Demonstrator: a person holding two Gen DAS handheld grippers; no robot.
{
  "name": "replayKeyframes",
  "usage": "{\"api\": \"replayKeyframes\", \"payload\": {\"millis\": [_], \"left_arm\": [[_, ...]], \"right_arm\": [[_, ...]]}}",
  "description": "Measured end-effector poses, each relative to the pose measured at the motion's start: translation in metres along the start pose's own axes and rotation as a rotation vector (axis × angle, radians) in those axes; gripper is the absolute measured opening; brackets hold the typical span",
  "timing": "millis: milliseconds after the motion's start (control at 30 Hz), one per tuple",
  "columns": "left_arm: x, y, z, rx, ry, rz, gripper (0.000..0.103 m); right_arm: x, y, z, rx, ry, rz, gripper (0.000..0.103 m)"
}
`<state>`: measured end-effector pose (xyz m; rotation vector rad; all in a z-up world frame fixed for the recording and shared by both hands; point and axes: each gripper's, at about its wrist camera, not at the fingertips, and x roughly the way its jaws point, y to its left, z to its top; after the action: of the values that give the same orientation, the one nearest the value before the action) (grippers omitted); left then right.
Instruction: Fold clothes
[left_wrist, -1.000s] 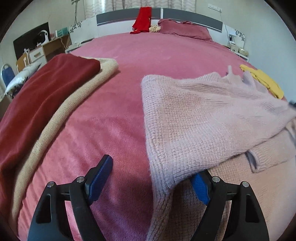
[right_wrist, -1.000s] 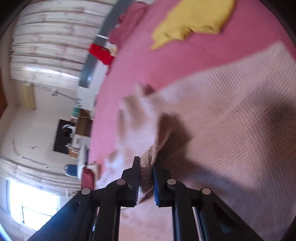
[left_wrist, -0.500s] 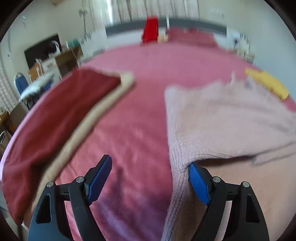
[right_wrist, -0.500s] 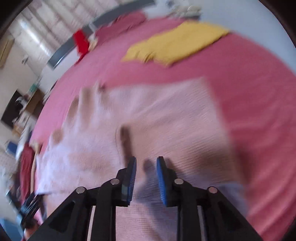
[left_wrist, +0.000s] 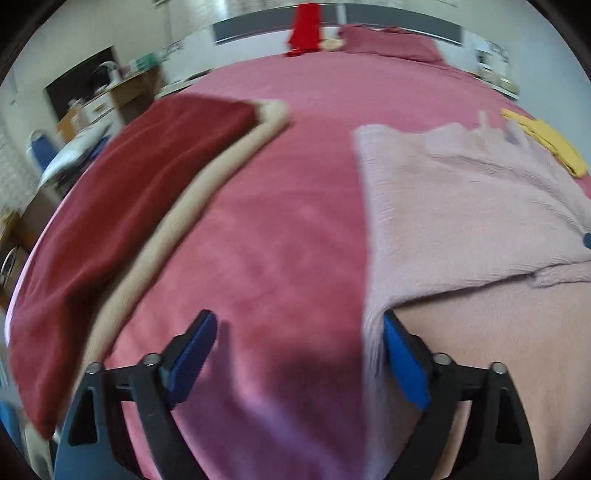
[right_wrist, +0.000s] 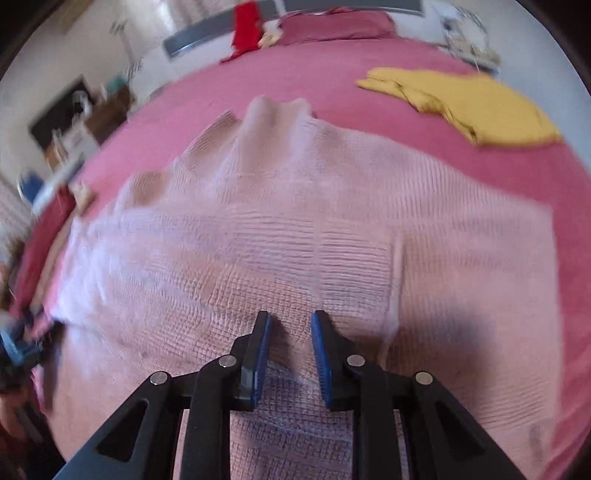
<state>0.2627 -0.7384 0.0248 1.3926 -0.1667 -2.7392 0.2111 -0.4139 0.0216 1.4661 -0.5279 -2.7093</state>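
A pale pink knitted sweater (left_wrist: 461, 206) lies spread on the pink bed cover (left_wrist: 288, 229), with one part folded over its lower half. My left gripper (left_wrist: 297, 321) hangs over the cover at the sweater's left edge. Its jaws are opening wide and nothing is pressed between them, though the right pad (left_wrist: 400, 354) sits against the folded edge. In the right wrist view the sweater (right_wrist: 295, 229) fills the middle. My right gripper (right_wrist: 291, 319) hovers just above the knit, with a narrow gap between its pads and nothing held.
A folded dark red cloth (left_wrist: 140, 192) rests on a beige one (left_wrist: 236, 162) at the bed's left side. A yellow garment (right_wrist: 472, 99) lies at the far right. A red garment (left_wrist: 304, 29) hangs at the headboard beside a pillow (left_wrist: 384, 40). Furniture stands left of the bed.
My right gripper let go of the sweater fold it was pinching and rolled upright, and the sweater now lies flat. My left gripper shifted and its jaws spread wider.
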Motion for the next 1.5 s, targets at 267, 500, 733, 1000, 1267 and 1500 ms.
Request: {"api": "replayKeyframes", "payload": {"millis": [267, 500, 733, 1000, 1267, 1500], "left_arm": [[-0.025, -0.037, 0.005, 0.053, 0.03, -0.062, 0.09], [-0.065, -0.043, 0.033, -0.069, -0.328, -0.156, 0.09], [0.036, -0.079, 0.09, -0.075, -0.215, -0.234, 0.09], [0.074, -0.042, 0.075, -0.24, -0.12, -0.276, 0.095], [0.07, -0.049, 0.072, -0.208, -0.109, -0.264, 0.1], [0.065, -0.045, 0.077, -0.2, -0.078, -0.269, 0.101]], "right_arm": [[-0.009, 0.009, 0.013, -0.016, -0.003, -0.046, 0.022], [-0.038, 0.031, 0.033, -0.033, -0.163, 0.014, 0.024], [0.017, 0.142, 0.051, -0.267, -0.097, 0.082, 0.024], [0.076, 0.209, 0.023, -0.614, 0.007, 0.007, 0.023], [0.02, 0.054, 0.04, -0.384, -0.046, -0.15, 0.0], [-0.022, 0.002, 0.049, -0.096, -0.104, -0.186, 0.018]]}}
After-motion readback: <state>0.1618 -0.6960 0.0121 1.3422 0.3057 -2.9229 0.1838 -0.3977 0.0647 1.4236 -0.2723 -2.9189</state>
